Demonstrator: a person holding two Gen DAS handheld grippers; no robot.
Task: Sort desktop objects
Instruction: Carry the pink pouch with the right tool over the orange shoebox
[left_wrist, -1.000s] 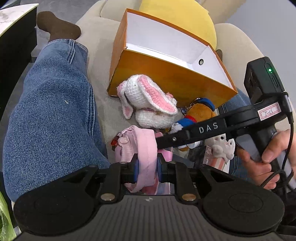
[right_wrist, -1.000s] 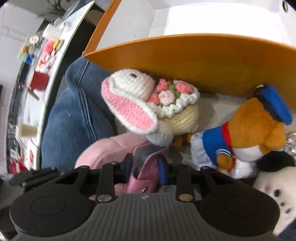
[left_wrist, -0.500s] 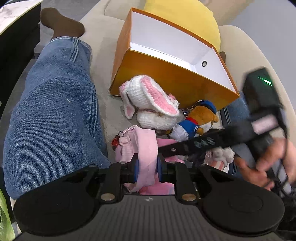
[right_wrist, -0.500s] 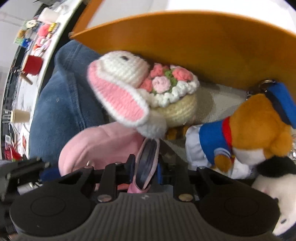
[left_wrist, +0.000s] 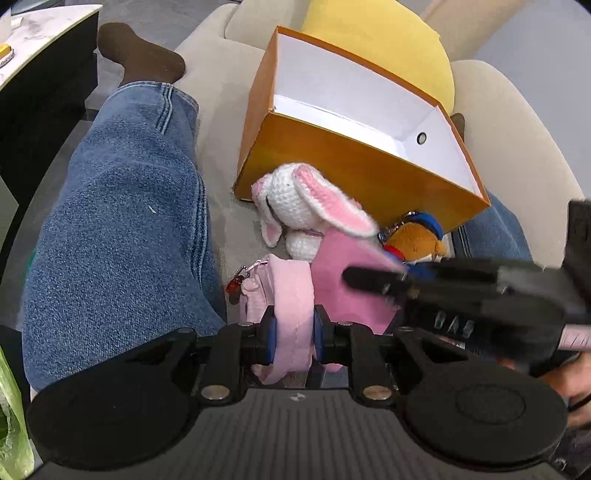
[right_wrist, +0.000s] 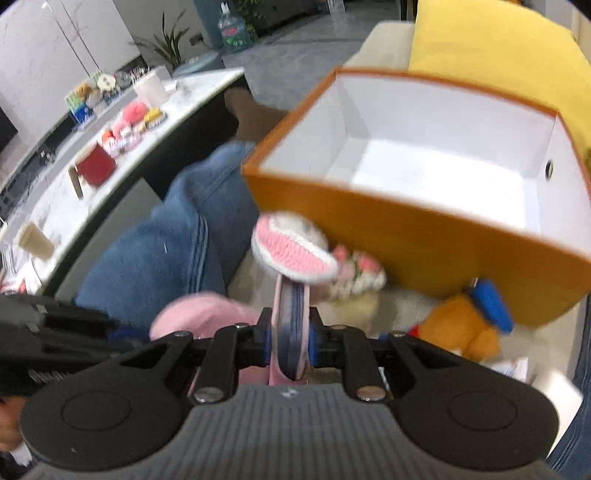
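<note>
Sofa: beige, soft woven fabric, under everything.
Jeans leg: blue denim, from 11 to 8 o'clock in the left view.
Cushion: yellow, rounded, behind the box at 1 o'clock.
Orange box: rigid cardboard, white inside, open-topped, round hole in one end wall; at 12–1 o'clock, nearer in the right view than a second ago.
Right gripper: blue pads pinching a flat pink wallet edge-on; wallet raised clear of the sofa, now tilted toward the box, earlier low beside the pouch.
Left gripper: pads pressed onto a soft pink pouch, padded fabric, zip with red charm at 9 o'clock; grip unchanged.
Crochet rabbit: white yarn, pink-lined floppy ears, against the box's front wall, unmoved.
Plush duck: orange fuzz, blue cap, at 3 o'clock of the rabbit, touching the box.
</note>
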